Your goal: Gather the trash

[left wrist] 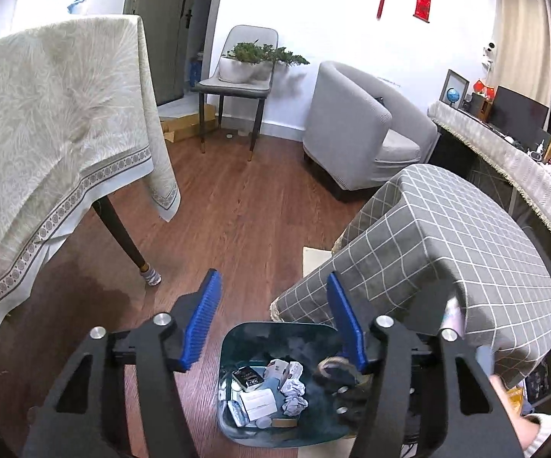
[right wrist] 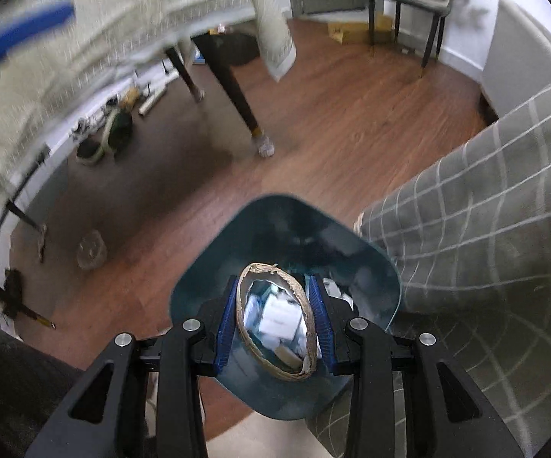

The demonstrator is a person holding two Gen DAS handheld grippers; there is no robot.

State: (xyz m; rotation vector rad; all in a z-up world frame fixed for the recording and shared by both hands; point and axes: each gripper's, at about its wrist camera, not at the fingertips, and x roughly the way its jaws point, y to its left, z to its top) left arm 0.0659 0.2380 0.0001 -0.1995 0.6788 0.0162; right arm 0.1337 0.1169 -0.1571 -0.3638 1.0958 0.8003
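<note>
A dark teal trash bin (left wrist: 233, 347) stands on the wood floor, holding crumpled paper (left wrist: 293, 387), small boxes and leaflets. My left gripper (left wrist: 275, 318) is open and empty, held above the bin's near-left side. My right gripper (right wrist: 275, 322) is shut on a squashed cardboard tape roll (right wrist: 246, 334) and holds it right over the bin (right wrist: 283, 217). In the left wrist view the roll (left wrist: 332, 363) and the right gripper's black fingers (left wrist: 346, 393) show inside the bin's right part.
A table with a grey checked cloth (left wrist: 466, 259) stands right beside the bin. A table with a cream cloth (left wrist: 46, 133) and dark legs (left wrist: 122, 233) is to the left. A grey armchair (left wrist: 363, 129), a chair with a plant (left wrist: 237, 80) and a desk (left wrist: 512, 156) stand farther back.
</note>
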